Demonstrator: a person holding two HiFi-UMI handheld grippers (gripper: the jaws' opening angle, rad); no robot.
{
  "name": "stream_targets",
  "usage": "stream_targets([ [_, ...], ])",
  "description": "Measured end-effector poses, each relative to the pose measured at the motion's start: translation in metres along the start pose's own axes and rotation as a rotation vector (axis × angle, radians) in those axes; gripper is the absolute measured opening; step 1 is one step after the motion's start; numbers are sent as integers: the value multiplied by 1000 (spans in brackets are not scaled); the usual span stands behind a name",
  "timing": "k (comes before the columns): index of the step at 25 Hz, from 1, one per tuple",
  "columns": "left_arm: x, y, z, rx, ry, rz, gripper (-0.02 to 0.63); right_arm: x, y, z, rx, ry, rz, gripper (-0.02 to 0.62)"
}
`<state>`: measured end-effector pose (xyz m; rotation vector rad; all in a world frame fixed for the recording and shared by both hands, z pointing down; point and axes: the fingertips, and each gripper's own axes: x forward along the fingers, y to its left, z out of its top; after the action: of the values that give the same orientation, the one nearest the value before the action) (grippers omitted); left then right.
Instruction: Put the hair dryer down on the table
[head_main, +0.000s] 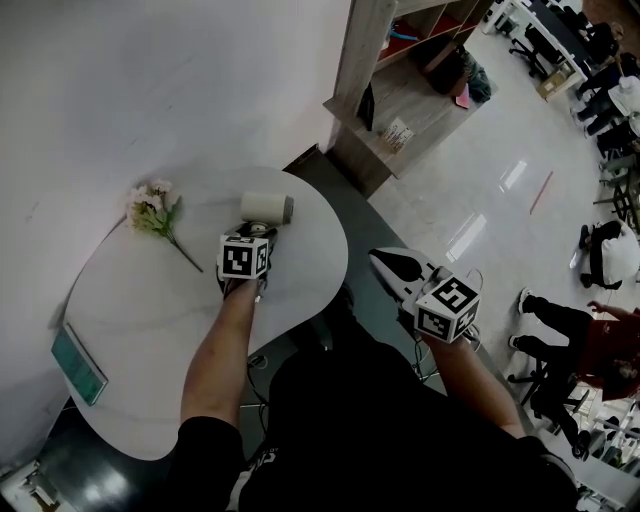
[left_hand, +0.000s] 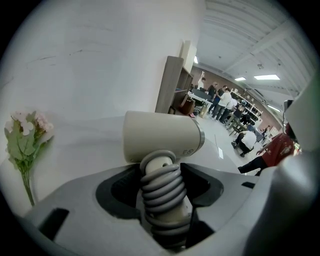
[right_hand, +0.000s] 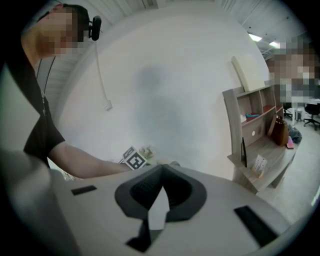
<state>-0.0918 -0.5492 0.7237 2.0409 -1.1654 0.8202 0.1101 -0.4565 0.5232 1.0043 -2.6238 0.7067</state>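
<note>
A cream hair dryer (head_main: 266, 207) lies with its head on the white table (head_main: 150, 310), close to the far edge. In the left gripper view its head (left_hand: 161, 136) points right. Its handle, wound with grey cord (left_hand: 162, 192), sits between my left gripper's jaws. My left gripper (head_main: 262, 232) (left_hand: 162, 172) is shut on that corded handle, low over the table. Off the table's right side, my right gripper (head_main: 378, 256) (right_hand: 161, 170) hangs in the air, its jaws shut with nothing in them.
A small bunch of pale flowers (head_main: 153, 210) (left_hand: 24, 137) lies left of the dryer. A teal book (head_main: 78, 364) rests at the table's left edge. A white wall runs behind the table, and a wooden shelf unit (head_main: 400, 90) stands at the back right. People sit further right.
</note>
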Motion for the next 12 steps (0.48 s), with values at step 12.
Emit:
stream_targets([
  [12,-29,-2,9,24,-98,-35,264,6,25,1,-25,0,11,6],
])
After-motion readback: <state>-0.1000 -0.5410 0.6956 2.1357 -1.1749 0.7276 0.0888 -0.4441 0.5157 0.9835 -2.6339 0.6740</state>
